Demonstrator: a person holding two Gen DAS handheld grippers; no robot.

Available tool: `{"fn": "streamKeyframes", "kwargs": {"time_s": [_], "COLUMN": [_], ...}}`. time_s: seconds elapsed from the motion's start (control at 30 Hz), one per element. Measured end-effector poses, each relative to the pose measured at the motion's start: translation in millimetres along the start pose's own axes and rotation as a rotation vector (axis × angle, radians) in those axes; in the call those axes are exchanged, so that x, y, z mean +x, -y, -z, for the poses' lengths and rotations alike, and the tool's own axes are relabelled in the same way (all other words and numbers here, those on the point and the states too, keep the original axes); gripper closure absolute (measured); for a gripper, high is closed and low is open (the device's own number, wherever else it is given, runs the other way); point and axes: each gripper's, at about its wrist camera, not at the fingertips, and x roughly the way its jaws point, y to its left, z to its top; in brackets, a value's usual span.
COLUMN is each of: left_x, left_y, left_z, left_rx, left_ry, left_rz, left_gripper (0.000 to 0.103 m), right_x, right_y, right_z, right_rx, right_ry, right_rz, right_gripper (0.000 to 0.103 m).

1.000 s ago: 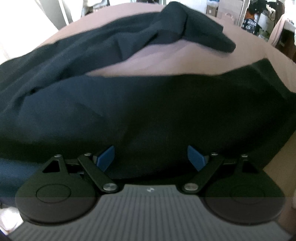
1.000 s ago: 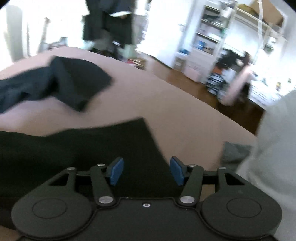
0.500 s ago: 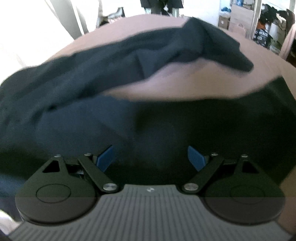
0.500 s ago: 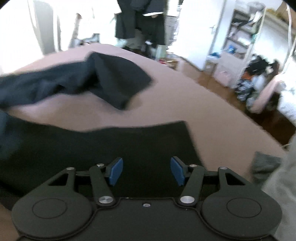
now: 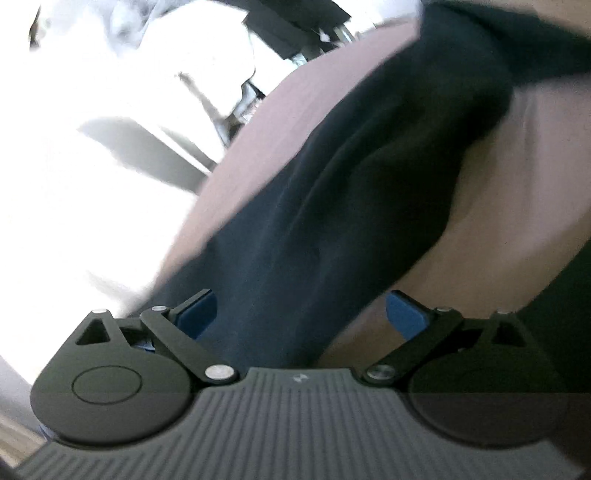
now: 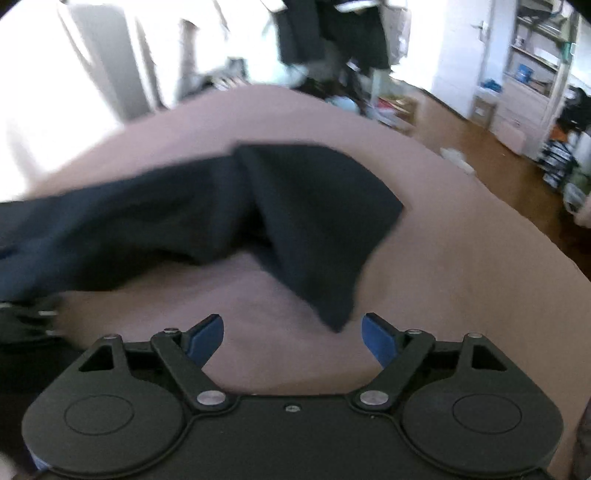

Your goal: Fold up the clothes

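Note:
A dark navy garment point(image 5: 332, 206) lies spread on a pinkish-brown bed point(image 5: 517, 177). In the left wrist view its long sleeve runs diagonally up to the right, and my left gripper point(image 5: 301, 314) hangs open just over the sleeve's near part, blue pads wide apart. In the right wrist view the same sleeve point(image 6: 229, 218) stretches across the bed point(image 6: 443, 258) and ends in a loose folded cuff. My right gripper point(image 6: 291, 338) is open above bare bedding, with the cuff's lowest corner just ahead of its pads. Nothing sits between either pair of fingers.
Bright windows and white curtains point(image 5: 110, 129) stand beyond the bed's far edge. In the right wrist view a wooden floor point(image 6: 491, 147), shelves point(image 6: 535, 74) with boxes, hanging dark clothes point(image 6: 332, 33) and clutter lie beyond the bed.
Both grippers have moved forward off the garment's body toward the sleeve. The left view has swung and tilted left; the right gripper's pads now stand wider apart.

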Motion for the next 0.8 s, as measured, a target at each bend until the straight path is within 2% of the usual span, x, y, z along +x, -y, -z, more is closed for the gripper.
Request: {"fn": "streamKeyframes", "kwargs": {"time_s": [0.07,0.1,0.2,0.23,0.27,0.3,0.33,0.37,0.4,0.47,0.53,0.57,0.6,0.67,0.7,0.73,0.8], "left_x": [16,23,35,37,38,39,39,39,38,34,30,28,28,33,37,43,49], "left_y": [-27,-37,-53,-57,-60,-62,-65,-69,-73,-86,-103,-114,-122,-131,-131,-125,-118], "left_z": [2,1,1,1,1,1,2,2,3,2,1,2,5,11,12,12,12], "left_rx": [-0.175,-0.218,-0.259,-0.267,-0.277,-0.288,-0.299,-0.31,-0.322,-0.357,-0.437,-0.513,-0.589,-0.688,-0.694,-0.65,-0.604], "left_ry": [-0.054,-0.072,-0.09,-0.095,-0.092,-0.087,-0.084,-0.083,-0.081,-0.076,-0.059,-0.045,-0.033,-0.061,-0.096,-0.147,-0.192], "left_rz": [0.092,0.108,0.105,0.106,0.119,0.132,0.14,0.141,0.142,0.141,0.14,0.157,0.198,0.273,0.289,0.275,0.253], "left_gripper": [0.003,0.003,0.003,0.003,0.003,0.003,0.003,0.003,0.003,0.003,0.003,0.001,0.001,0.002,0.002,0.003,0.003], "right_x": [27,40,72,81,91,94,96,85,74,24,-21,-28,-28,-8,7,22,47], "right_y": [1,2,2,2,2,4,5,8,11,28,51,57,64,84,98,113,136], "right_z": [2,4,5,5,5,1,-4,-12,-21,-43,-47,-41,-29,-2,13,28,59], "right_rx": [-0.017,-0.025,-0.085,-0.099,-0.114,-0.103,-0.092,-0.063,-0.034,0.034,0.086,0.05,0.019,0.048,0.115,0.184,0.371], "right_ry": [-0.011,-0.016,0.067,0.086,0.105,0.11,0.114,0.187,0.263,0.474,0.61,0.622,0.616,0.484,0.378,0.271,0.112], "right_rz": [0.039,0.059,0.138,0.15,0.161,0.189,0.218,0.275,0.333,0.425,0.452,0.527,0.593,0.631,0.622,0.61,0.549], "right_gripper": [0.017,0.017,0.019,0.036,0.062,0.098,0.1,0.1,0.1,0.1,0.1,0.1,0.099,0.092,0.078,0.063,0.058]}}
